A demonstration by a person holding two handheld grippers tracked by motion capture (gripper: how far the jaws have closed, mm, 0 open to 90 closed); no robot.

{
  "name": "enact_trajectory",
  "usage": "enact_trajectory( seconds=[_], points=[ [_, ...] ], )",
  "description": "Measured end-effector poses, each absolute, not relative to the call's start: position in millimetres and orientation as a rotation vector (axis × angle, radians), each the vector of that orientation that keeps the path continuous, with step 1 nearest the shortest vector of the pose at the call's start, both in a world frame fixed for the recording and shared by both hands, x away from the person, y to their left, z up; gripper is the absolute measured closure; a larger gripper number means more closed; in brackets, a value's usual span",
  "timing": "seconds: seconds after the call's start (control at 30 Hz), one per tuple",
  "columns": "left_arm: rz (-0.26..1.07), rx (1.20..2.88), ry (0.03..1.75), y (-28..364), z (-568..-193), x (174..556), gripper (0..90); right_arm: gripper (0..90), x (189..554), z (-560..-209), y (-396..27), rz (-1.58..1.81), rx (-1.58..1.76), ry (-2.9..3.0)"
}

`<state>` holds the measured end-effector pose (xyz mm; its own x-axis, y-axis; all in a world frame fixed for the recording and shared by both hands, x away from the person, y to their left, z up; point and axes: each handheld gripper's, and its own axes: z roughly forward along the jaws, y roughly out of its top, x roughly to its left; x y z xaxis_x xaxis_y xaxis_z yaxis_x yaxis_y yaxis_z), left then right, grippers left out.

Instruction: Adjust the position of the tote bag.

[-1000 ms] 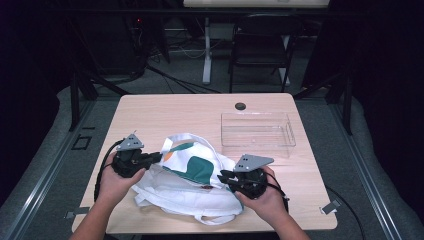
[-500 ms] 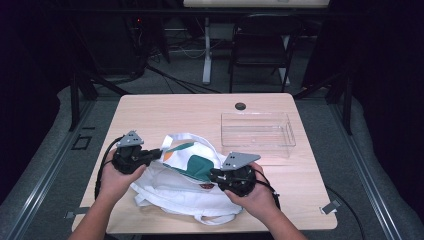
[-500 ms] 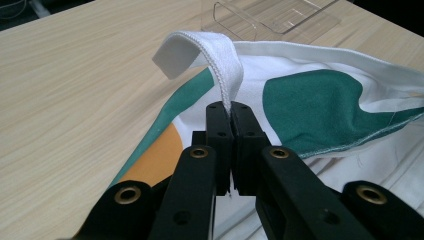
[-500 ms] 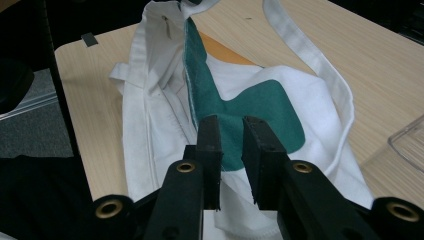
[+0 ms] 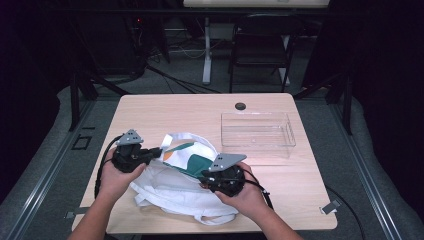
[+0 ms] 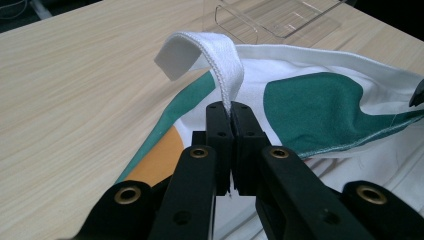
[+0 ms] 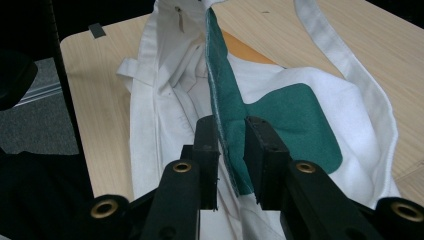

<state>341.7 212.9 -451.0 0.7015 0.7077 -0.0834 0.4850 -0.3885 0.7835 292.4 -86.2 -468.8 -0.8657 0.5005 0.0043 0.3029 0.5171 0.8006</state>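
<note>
My left gripper has its jaws pressed fully together on the white strap of the cloth bag, right where the strap loops up from the bag's edge. In the high view that gripper sits at the bag's left end, held in my left hand on the near left part of the table.

My right gripper straddles the bag's green-printed rim. Its jaws have just been opening, and the rim stands between them: there is a gap on the left side, and on the right I cannot tell whether the pad touches the cloth. From above, this gripper is at the bag's right side, with my right hand behind it.

The bag lies crumpled on the near middle of the table, between my two hands, white with green and orange patches on its upper face. A clear plastic tray stands on the far right part of the table, just beyond the bag and apart from it.
</note>
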Motion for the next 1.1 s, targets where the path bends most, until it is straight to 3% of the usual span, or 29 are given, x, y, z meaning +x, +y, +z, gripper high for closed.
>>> enact_trajectory(
  seconds=[0.57,1.1],
  points=[
    [0.334,2.058,0.909,213.4,-451.2,342.1,88.0,76.1,296.3,-479.2,-73.7,1.182,0.653,2.573],
    [0.335,2.058,0.905,214.8,-453.9,340.5,87.9,86.7,295.2,-481.6,-70.9,1.160,0.633,2.597]
  ],
)
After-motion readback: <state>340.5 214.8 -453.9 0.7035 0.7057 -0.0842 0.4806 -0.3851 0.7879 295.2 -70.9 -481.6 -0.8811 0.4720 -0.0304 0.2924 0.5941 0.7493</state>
